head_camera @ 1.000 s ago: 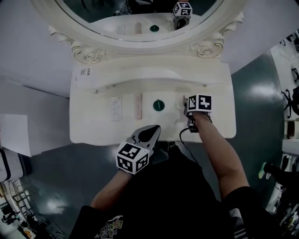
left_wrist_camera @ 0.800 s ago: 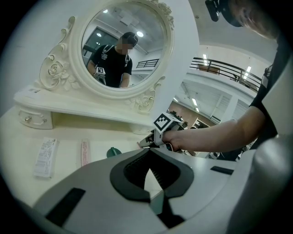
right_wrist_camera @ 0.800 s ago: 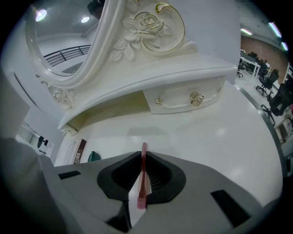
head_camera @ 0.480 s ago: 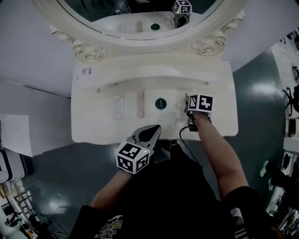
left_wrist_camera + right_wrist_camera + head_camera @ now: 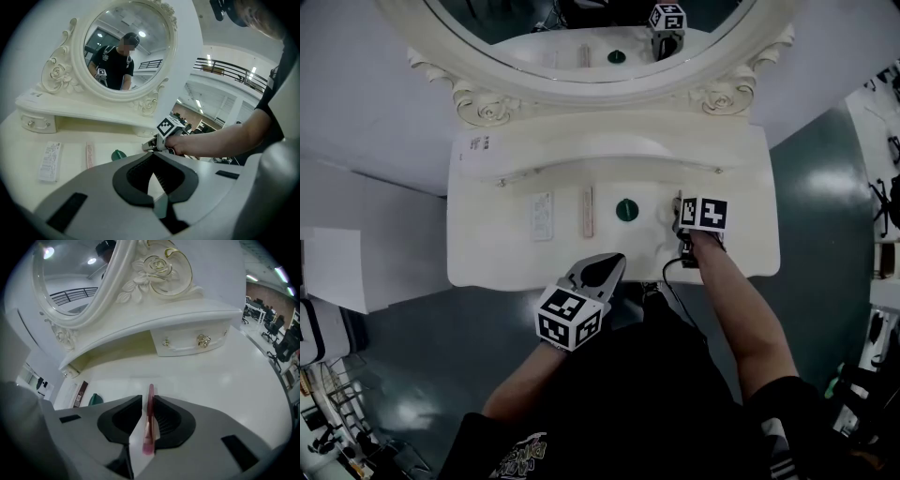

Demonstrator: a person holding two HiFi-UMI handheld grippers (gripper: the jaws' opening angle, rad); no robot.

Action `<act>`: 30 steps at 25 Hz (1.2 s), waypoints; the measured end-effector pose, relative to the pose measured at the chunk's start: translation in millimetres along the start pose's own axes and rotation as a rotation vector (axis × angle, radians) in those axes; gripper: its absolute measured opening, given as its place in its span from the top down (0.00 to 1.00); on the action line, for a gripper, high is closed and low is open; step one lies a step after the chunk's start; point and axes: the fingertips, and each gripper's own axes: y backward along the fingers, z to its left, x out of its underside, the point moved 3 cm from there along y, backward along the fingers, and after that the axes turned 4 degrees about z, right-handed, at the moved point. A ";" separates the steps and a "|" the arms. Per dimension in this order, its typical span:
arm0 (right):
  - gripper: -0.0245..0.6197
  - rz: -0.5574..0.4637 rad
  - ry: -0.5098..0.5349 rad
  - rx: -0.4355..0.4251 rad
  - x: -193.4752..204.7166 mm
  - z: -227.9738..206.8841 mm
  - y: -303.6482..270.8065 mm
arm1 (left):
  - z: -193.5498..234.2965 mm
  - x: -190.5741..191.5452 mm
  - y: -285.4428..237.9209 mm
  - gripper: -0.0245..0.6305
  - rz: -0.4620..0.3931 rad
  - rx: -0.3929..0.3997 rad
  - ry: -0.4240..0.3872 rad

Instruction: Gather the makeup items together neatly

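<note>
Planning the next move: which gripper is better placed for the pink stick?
Right: the right gripper has the pink stick between its jaws, which have just been opening; the left gripper is shut.

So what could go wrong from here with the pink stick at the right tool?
The right tool has just been opening its jaws, with the pink stick between them and lying close to one jaw. Pulling back carelessly could drag it askew. The slim stick may also roll on the smooth tabletop, ending up farther from the green cap and the other items instead of gathered with them.
</note>
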 end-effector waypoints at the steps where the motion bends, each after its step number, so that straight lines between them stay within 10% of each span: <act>1: 0.82 -0.008 0.000 -0.004 0.2 0.4 0.4 | -0.1 0.1 0.4 0.95 0.000 0.001 -0.001; 16: 0.92 -0.400 0.118 -0.100 -41.1 49.1 121.3 | 15.2 -12.2 29.8 0.95 -0.057 -0.054 -0.030; 30: 0.92 -0.509 0.160 -0.299 35.1 157.1 194.7 | 35.8 -22.3 100.9 0.95 -0.101 -0.119 -0.050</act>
